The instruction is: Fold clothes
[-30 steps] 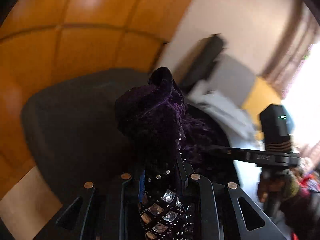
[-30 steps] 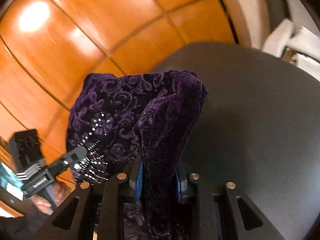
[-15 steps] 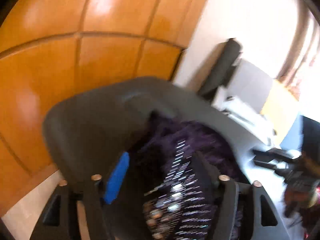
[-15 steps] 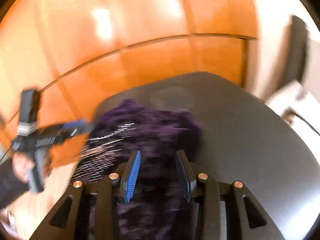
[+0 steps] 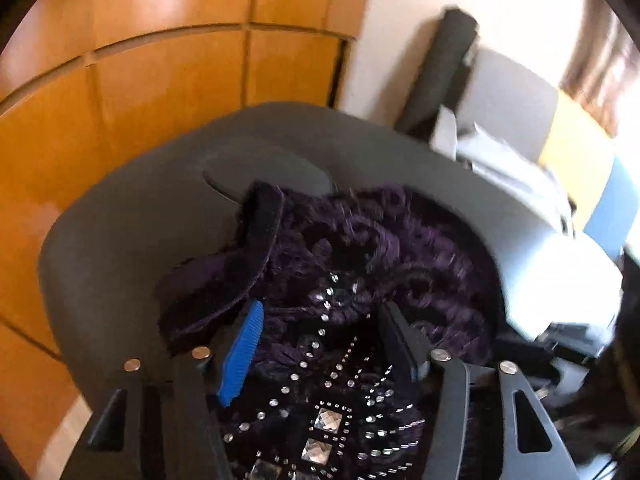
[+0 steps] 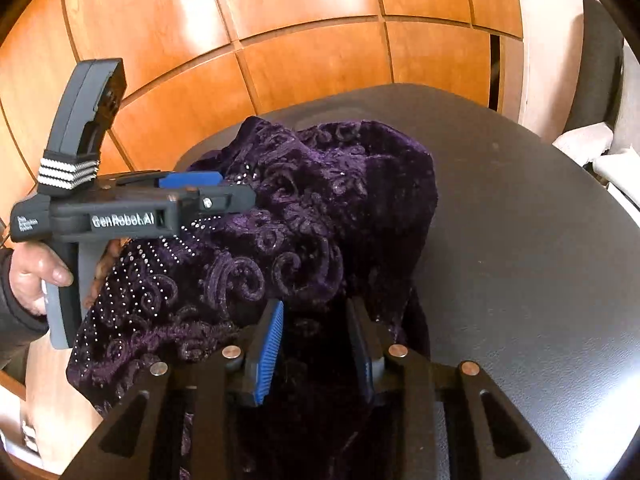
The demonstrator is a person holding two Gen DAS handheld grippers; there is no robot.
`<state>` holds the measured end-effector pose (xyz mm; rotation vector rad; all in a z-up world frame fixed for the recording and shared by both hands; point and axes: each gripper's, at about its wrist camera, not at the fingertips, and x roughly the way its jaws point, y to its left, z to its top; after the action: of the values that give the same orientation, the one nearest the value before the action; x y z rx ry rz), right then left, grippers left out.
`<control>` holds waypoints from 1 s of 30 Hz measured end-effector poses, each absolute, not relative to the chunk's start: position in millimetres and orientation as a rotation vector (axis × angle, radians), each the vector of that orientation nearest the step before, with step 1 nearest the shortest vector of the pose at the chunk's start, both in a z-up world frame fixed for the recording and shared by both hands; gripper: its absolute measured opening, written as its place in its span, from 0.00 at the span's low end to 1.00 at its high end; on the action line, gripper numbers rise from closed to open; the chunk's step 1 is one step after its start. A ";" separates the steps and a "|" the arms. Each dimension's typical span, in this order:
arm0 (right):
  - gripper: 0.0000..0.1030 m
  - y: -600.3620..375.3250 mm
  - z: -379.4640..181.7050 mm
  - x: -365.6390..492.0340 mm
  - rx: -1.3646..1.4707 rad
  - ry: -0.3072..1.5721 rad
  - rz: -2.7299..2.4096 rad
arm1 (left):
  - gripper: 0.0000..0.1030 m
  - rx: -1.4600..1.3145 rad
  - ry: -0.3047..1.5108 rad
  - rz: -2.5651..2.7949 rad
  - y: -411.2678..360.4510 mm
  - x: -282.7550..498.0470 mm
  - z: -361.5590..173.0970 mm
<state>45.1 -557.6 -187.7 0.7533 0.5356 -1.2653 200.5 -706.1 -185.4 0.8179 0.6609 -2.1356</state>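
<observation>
Looks like I'm working in someone's home, probably a bedroom or living room. Glossy orange-brown wooden panelled cupboard doors [image 6: 320, 56] fill the wall behind the dark grey rounded matte surface [image 6: 520, 220]. Off to the side there's a plain cream painted wall [image 5: 400, 20], brownish curtains [image 5: 612, 64] with bright daylight coming through, and a heap of white and grey folded fabric [image 5: 508, 160]. No lab or shop gear from what I can see.

A dark purple velvet garment [image 6: 304, 216] with swirls and silver studs lies on a dark grey table [image 6: 520, 240].
</observation>
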 end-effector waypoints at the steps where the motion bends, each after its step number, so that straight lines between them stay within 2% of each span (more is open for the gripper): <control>1: 0.31 -555.7 -189.3 49.5 0.765 0.530 -1.277 | 0.66 0.778 0.666 -2.103 -699.9 208.7 -175.5; 2: 0.32 -557.5 -188.2 51.7 0.796 0.517 -1.301 | 0.87 0.738 0.646 -2.067 -690.7 217.1 -165.8; 3: 0.33 -556.7 -182.3 53.9 0.814 0.508 -1.340 | 0.95 0.697 0.613 -2.044 -679.7 225.0 -156.4; 4: 0.33 -555.3 -175.6 56.3 0.829 0.501 -1.383 | 1.00 0.655 0.578 -2.029 -666.4 233.5 -145.5; 6: 0.34 -547.2 -166.2 69.0 0.799 0.480 -1.441 | 1.00 0.585 0.512 -1.990 -628.5 270.5 -126.1; 13: 0.44 -506.1 -121.5 110.7 0.729 0.524 -1.631 | 1.00 0.636 0.451 -1.798 -555.4 295.0 -103.0; 17: 0.44 -481.4 -117.9 127.6 0.723 0.587 -1.654 | 1.00 0.652 0.438 -1.780 -527.8 296.9 -97.5; 25: 0.44 -446.0 -100.2 153.0 0.689 0.595 -1.579 | 1.00 0.610 0.411 -1.786 -492.3 310.8 -65.3; 30: 0.44 -427.0 -86.1 165.1 0.654 0.594 -1.552 | 1.00 0.595 0.504 -1.803 -486.0 323.4 -60.4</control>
<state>165.1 -427.0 -86.1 0.6544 0.5944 -1.5517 323.4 -486.0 -60.4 0.5946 0.5042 -1.8029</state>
